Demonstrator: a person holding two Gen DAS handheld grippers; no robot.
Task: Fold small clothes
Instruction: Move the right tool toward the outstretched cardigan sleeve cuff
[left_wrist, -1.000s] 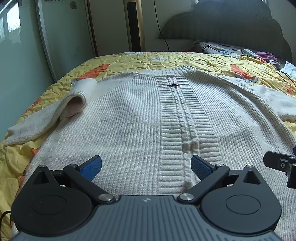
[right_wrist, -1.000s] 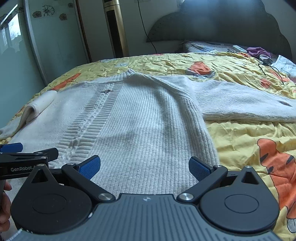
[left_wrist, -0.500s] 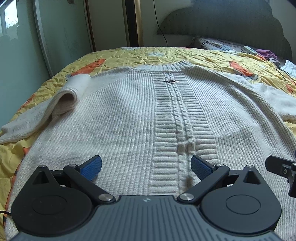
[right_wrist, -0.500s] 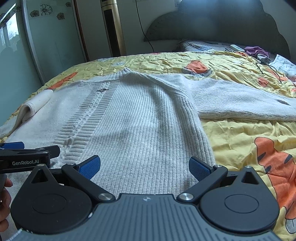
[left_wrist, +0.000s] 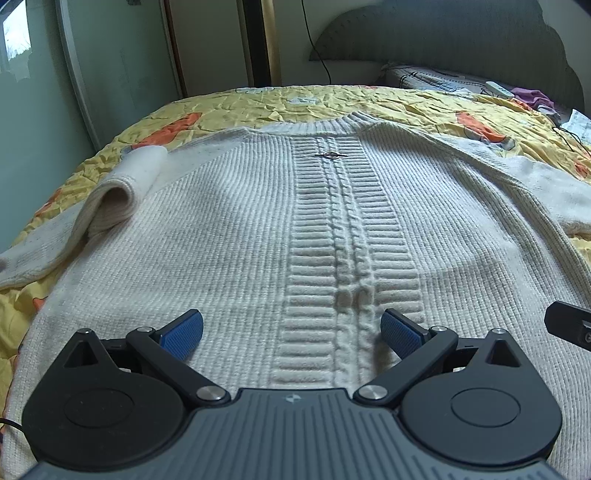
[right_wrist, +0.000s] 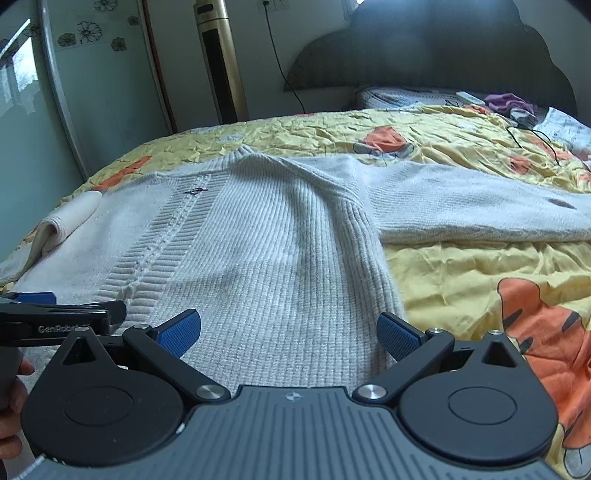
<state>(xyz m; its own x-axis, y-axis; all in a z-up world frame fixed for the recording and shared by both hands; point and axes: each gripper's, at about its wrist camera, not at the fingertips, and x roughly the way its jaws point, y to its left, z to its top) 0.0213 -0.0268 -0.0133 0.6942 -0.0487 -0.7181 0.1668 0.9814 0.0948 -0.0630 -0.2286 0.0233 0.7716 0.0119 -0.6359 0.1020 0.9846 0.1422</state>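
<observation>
Sweater (left_wrist: 229, 236) first: it lies face up and spread flat on the bed (left_wrist: 332, 107), neck toward the headboard, hem toward me, which is how I want it before any fold. I hold the left gripper (left_wrist: 291, 332) low over the hem near the cable strip (left_wrist: 347, 236) that runs down the middle, fingers (left_wrist: 183, 332) spread wide with nothing between them. The right gripper (right_wrist: 288, 332) sits over the hem too, closer to the garment's right side edge, fingers (right_wrist: 397, 334) equally wide and empty. I judge this pairing deliberate: two grips along the bottom edge would let me lift the hem evenly rather than drag one corner.

From the right wrist view, the right sleeve (right_wrist: 480, 206) stretches straight out across the yellow bedspread (right_wrist: 461, 280), well clear of the body. The left sleeve (left_wrist: 110, 199) is different; it doubles back on itself in a soft hump beside the shoulder. I reckon both sleeves should come across the chest before the hem goes up, otherwise they would bunch inside the fold. The knit looks thick and loose, so I expect a pinch to gather more than one layer. A small metal ring (left_wrist: 330, 155) sits on the cable strip near the neck.
</observation>
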